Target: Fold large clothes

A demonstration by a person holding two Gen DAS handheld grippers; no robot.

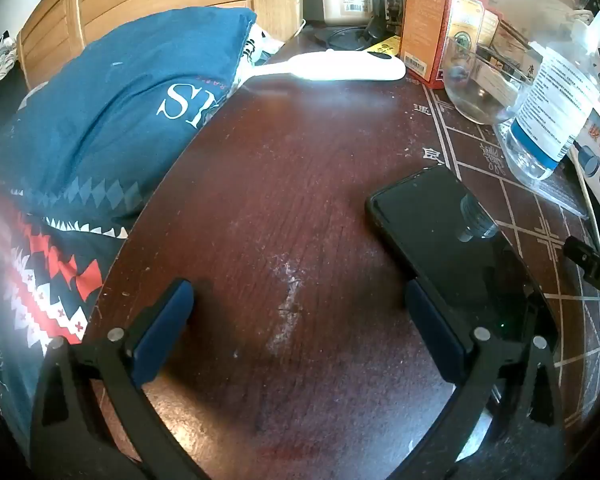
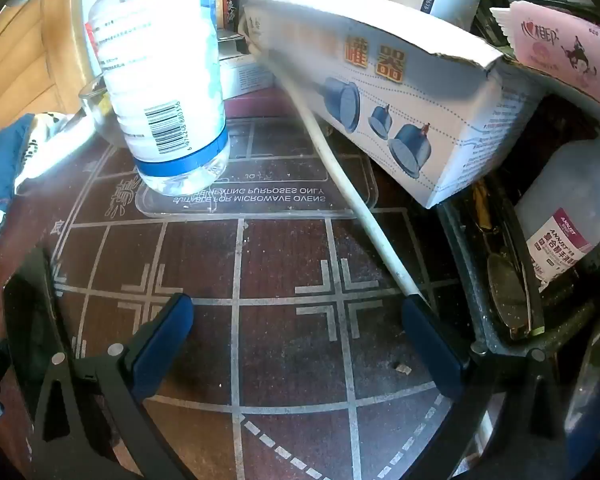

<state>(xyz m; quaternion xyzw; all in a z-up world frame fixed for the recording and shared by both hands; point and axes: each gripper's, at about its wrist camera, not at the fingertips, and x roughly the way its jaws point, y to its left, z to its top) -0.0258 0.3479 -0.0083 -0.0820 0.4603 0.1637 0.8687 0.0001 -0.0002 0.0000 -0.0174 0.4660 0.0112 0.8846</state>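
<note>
left gripper (image 1: 298, 332) and right gripper (image 2: 298, 330) hover wide open, empty; better reach left, pinching the blue garment's (image 1: 112, 92) edge clear of the phone (image 1: 440, 240).

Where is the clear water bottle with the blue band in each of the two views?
Left wrist view: the water bottle stands at the right edge, beside a glass bowl.
Right wrist view: the bottle stands upper left, close to the camera.
Shared landmark: the black phone lying on the table.
</note>
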